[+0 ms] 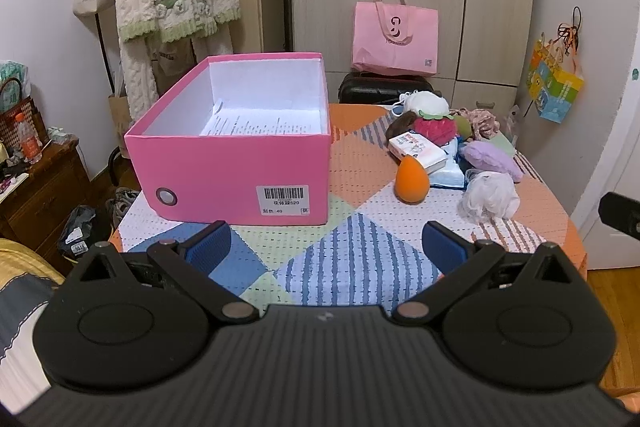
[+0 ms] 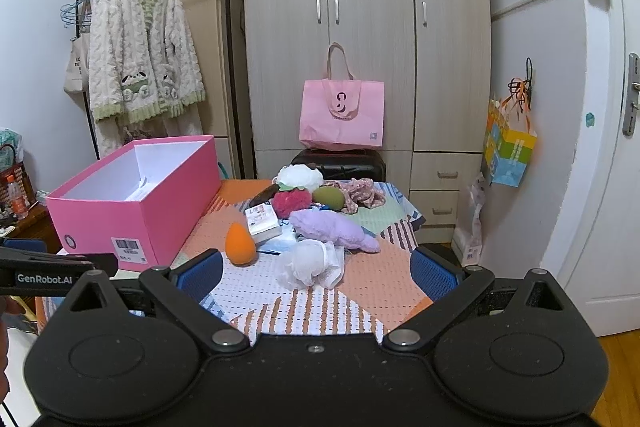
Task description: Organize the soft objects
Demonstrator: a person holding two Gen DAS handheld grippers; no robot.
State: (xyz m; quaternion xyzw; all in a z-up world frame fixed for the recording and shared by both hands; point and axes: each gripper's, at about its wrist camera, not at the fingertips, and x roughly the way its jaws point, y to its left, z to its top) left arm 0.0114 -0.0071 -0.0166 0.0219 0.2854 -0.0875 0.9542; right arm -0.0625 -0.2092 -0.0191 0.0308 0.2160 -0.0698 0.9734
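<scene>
The left hand-held gripper (image 1: 326, 241) hovers over the near edge of the table (image 1: 344, 255), its blue-padded fingers (image 1: 210, 243) spread wide with nothing between them. The right hand-held gripper (image 2: 316, 273) is likewise spread and empty, positioned near the table's front right. In the right wrist view, the side of the left unit carries the lettering "GenRobot.AI".

An open pink box (image 1: 236, 163) stands on the left part of the table. Its white interior holds a printed sheet; the text is too small to read. The front wall bears a metal eyelet and a white barcode label (image 1: 283, 200) with small print including "520" and "40".

The soft objects lie grouped on the right part of the table, apart from the box:
- orange egg-shaped sponge (image 1: 412, 179), nearest the box;
- white mesh puff (image 1: 489, 195), at the front of the group;
- lilac plush piece (image 1: 490, 155), behind the white puff;
- red strawberry-shaped puff (image 1: 434, 130);
- green sponge (image 2: 329, 197);
- second white puff (image 1: 426, 103), at the back;
- floral fabric scrunchie (image 2: 362, 193).

A small white packet (image 1: 416, 147) with red print, unreadable, rests against the orange sponge.

Behind the table, a pink tote bag (image 1: 394, 41) with a dark logo stands on a black case before a wardrobe (image 2: 368, 27).
</scene>
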